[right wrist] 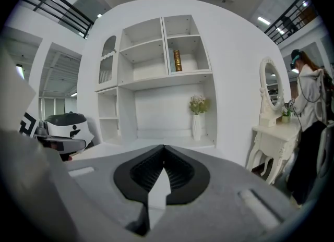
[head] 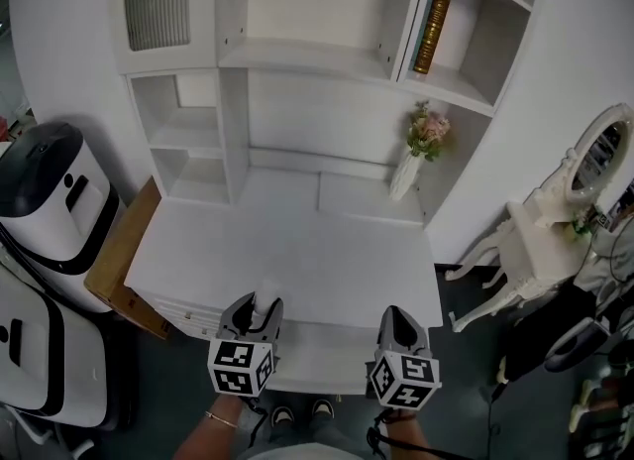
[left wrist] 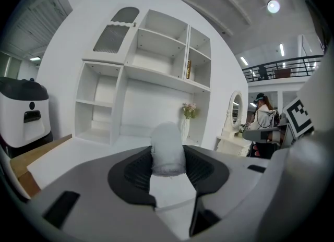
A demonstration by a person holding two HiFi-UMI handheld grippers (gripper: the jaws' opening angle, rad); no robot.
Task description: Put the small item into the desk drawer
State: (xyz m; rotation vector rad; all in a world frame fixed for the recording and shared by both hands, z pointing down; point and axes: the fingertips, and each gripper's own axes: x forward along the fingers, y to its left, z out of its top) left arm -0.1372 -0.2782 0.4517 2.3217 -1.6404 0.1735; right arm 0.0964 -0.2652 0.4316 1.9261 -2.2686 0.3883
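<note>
White desk (head: 297, 250) with a shelf unit (head: 297, 22) behind it is seen beneath both grippers, which are held side by side at its front edge. A small white item (left wrist: 167, 149) is clamped between the pads of the left gripper (head: 258, 311); its long axis is upright, with the rounded end up and projecting above the jaws. The right gripper (head: 399, 321) is empty, its jaws closed tip to tip. A vase of flowers (head: 411, 166) is noted at rear right.

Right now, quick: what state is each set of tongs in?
Left tongs: closed on the small white item.
Right tongs: shut, nothing between them.
</note>
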